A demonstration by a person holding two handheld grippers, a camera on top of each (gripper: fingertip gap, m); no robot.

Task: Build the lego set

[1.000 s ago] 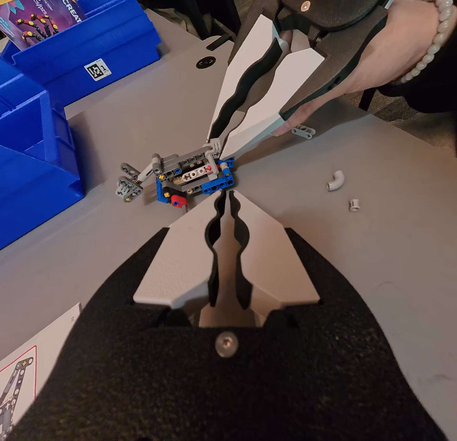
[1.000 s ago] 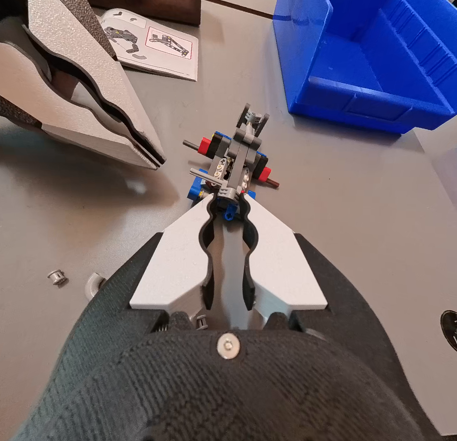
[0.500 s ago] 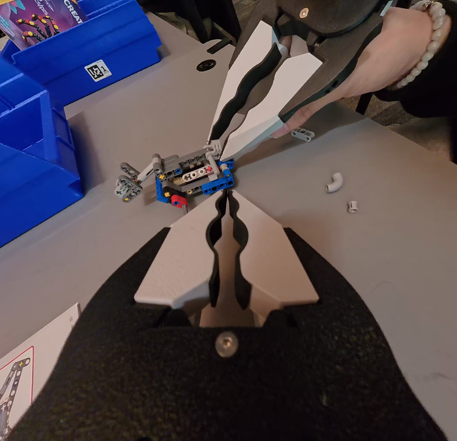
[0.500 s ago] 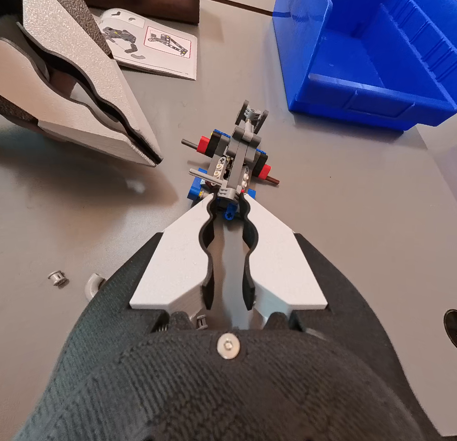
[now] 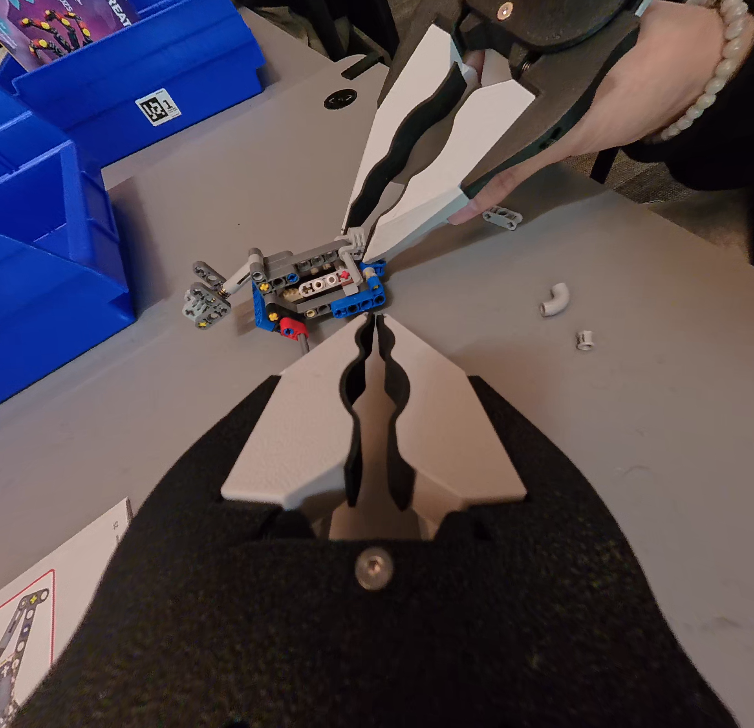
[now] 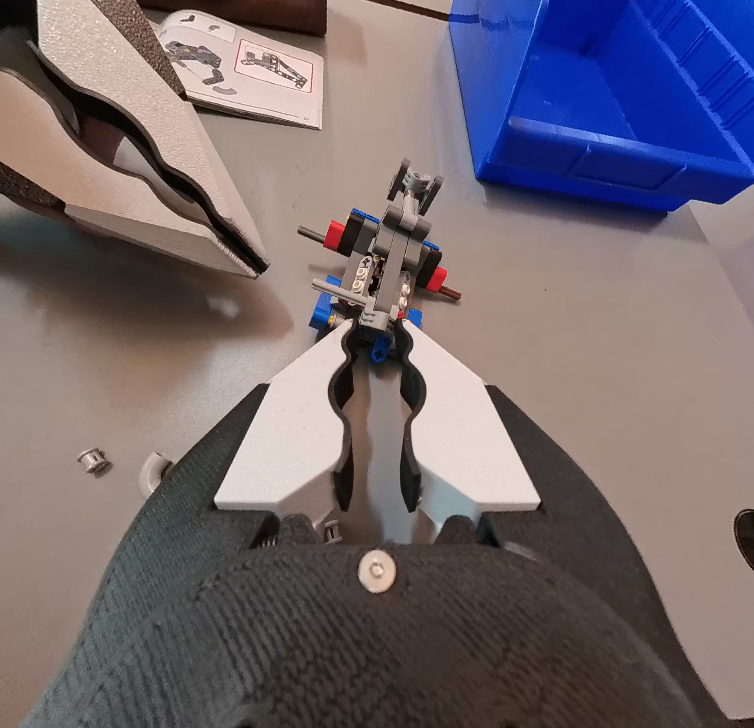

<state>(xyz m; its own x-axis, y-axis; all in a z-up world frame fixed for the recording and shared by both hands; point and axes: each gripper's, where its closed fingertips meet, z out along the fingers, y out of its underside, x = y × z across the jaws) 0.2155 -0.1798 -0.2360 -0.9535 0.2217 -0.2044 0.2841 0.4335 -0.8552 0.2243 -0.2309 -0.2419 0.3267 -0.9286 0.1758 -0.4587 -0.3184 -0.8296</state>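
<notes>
A small brick model of blue, grey and red beams lies on the grey table. It also shows in the right wrist view. My right gripper is shut on the grey connector at the model's near end, with both pads pressed against it. In the left wrist view my right gripper reaches in from the top, held by a hand. My left gripper is shut with nothing between its pads, its tip just short of the model's blue beam. In the right wrist view my left gripper sits left of the model, apart from it.
Blue bins stand at the left, and one holds a printed box. Another blue bin is beyond the model. An instruction booklet lies on the table. A loose grey elbow, a bush and a short beam lie to the right. Spacing between my two grippers at the tips: around 6 cm.
Almost nothing has changed. Both grippers keep their places, the right stays shut on the model's grey end and the left stays shut beside it.
</notes>
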